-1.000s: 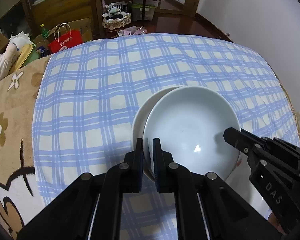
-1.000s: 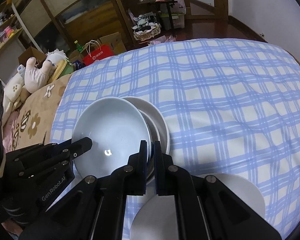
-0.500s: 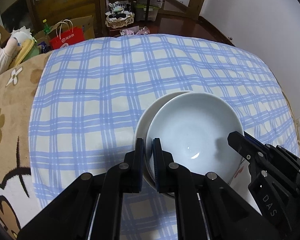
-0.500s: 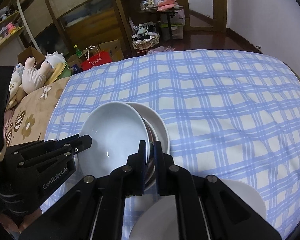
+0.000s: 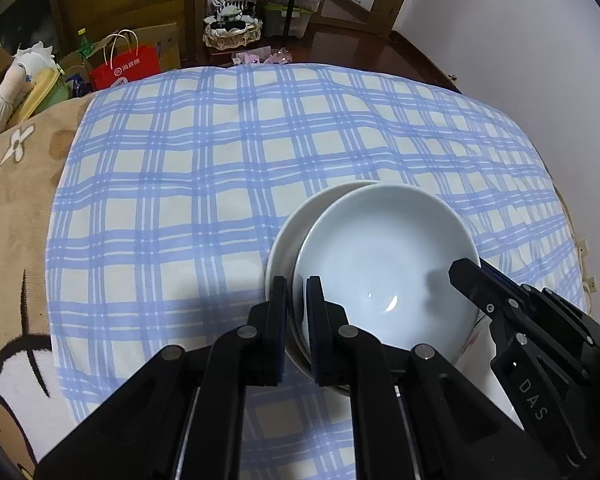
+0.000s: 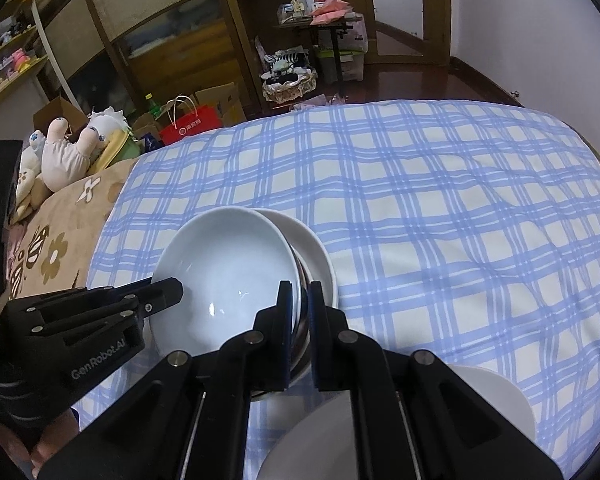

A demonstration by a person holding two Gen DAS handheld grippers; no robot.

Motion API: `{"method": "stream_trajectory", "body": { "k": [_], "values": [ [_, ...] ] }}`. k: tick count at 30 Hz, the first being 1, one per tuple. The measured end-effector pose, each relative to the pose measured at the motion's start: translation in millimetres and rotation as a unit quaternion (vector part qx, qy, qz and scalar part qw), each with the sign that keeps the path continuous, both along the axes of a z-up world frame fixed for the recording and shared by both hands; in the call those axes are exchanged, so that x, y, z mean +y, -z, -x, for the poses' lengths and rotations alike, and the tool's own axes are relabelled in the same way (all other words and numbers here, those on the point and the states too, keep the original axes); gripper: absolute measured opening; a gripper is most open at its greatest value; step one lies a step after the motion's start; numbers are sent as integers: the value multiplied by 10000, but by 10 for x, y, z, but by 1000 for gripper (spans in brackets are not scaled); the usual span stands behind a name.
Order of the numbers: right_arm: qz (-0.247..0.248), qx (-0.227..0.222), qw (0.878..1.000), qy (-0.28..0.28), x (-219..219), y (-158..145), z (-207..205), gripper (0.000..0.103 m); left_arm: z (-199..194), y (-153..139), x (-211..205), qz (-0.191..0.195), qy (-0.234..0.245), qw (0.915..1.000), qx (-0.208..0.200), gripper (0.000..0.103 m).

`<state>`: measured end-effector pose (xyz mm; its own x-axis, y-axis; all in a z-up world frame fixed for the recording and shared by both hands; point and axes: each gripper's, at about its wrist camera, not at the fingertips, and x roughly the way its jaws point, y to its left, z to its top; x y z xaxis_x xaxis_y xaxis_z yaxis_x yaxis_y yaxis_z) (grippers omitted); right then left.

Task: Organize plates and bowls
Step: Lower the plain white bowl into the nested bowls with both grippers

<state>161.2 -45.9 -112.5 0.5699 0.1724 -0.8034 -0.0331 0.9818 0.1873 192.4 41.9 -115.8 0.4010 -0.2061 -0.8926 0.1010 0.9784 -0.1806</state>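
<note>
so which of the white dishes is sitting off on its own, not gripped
The flat white plate lying alone on the checked cloth, nearest the right camera; the pale bowl and stack are gripped by both jaws.

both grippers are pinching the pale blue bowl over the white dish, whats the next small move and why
Probably shift the pale blue bowl a little toward the left gripper's side before lowering it. It sits off-centre over the white dish, whose rim shows only on one side, and both the left and the right gripper are clamped on opposite rims.
</note>
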Motion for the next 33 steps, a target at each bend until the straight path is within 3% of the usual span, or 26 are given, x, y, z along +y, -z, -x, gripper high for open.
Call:
{"method": "stream_trajectory", "body": {
  "k": [9, 29, 33],
  "values": [
    [-57, 45, 10000, 52, -34, 14, -42, 9, -95, 35, 33, 183, 37, 9998, 120, 10],
    [38, 64, 9999, 96, -29, 55, -49, 12, -78, 22, -17, 76, 152, 9998, 90, 13],
    [11, 32, 9999, 108, -37, 76, -32, 13, -35, -52, -23, 39, 126, 9999, -100, 16]
  ]
}}
